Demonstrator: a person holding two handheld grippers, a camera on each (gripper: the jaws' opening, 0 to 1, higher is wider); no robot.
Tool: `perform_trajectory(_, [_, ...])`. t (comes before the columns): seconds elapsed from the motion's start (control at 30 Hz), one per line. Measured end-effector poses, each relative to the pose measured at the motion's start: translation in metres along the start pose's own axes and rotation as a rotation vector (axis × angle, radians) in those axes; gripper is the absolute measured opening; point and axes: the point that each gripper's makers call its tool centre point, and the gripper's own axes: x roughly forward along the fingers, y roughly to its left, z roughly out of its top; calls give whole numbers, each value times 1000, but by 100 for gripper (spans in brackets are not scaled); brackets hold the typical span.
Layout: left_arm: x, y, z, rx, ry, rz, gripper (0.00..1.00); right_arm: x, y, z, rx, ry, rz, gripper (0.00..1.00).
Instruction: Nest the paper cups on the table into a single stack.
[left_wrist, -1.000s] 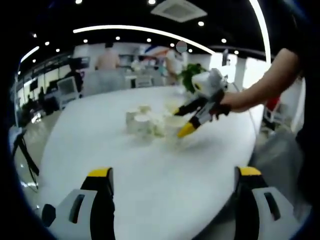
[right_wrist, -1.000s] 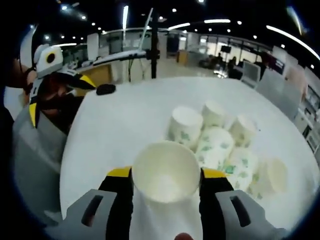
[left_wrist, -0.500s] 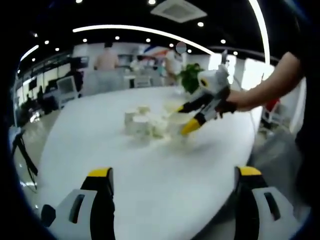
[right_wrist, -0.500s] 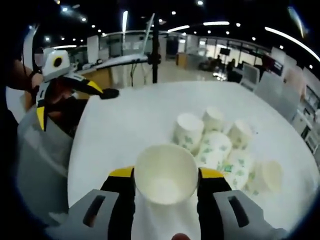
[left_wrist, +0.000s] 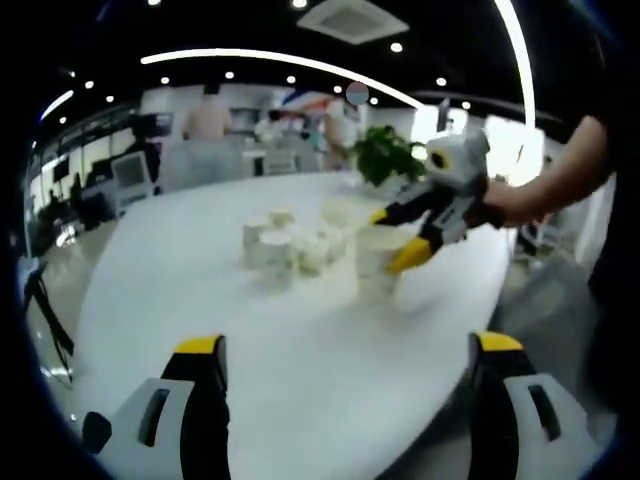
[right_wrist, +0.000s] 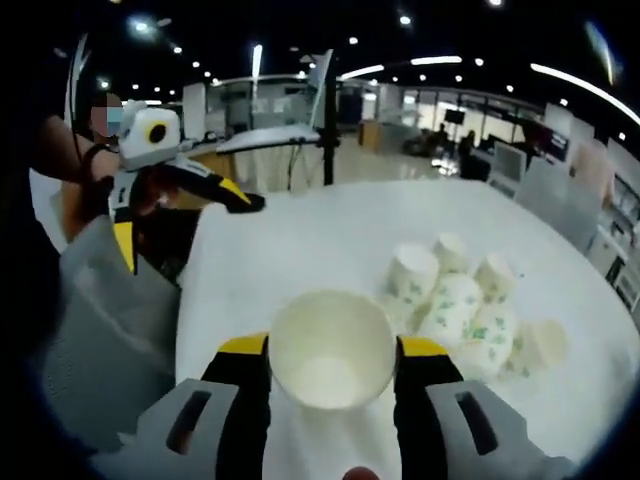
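Observation:
My right gripper (right_wrist: 332, 365) is shut on a white paper cup (right_wrist: 331, 348), its mouth facing the camera, held above the near part of the white round table (right_wrist: 300, 240). In the left gripper view that same right gripper (left_wrist: 400, 240) holds the cup (left_wrist: 376, 262) beside the cluster. A cluster of several paper cups (right_wrist: 455, 305) with green print lies and stands to the right of the held cup; it also sits mid-table (left_wrist: 290, 240). My left gripper (left_wrist: 345, 390) is open over the near table edge, nothing between its jaws. It appears at the left (right_wrist: 180, 205), beyond the table edge.
The white table (left_wrist: 250, 330) spreads wide around the cups. A green plant (left_wrist: 385, 155) stands at the far edge. A person's arm (left_wrist: 550, 180) reaches in from the right. A dark stand (right_wrist: 327, 120) and office desks lie beyond the table.
My right gripper has pulled the held cup back from the cluster, toward the right in the left gripper view. In the right gripper view the cluster looks smaller and farther.

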Motion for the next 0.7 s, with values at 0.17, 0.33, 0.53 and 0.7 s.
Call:
perform_trajectory(0.17, [-2,-2,-1,5,7,-11,99,-5,17,-5,-15,-8,17,45])
perform_trajectory(0.33, [-3,-4,-1,0,9,-18,99,-7,29,-12,5,-6,15,45])
perform_trajectory(0.53, [-3,-8,-1,3,6,-23,99,-8,39,-14,7,-4,16,45])
perform_trajectory(0.7, [-2,-11,-2,8,14,-33,99,-9,43,-14,11,-3,16,45])
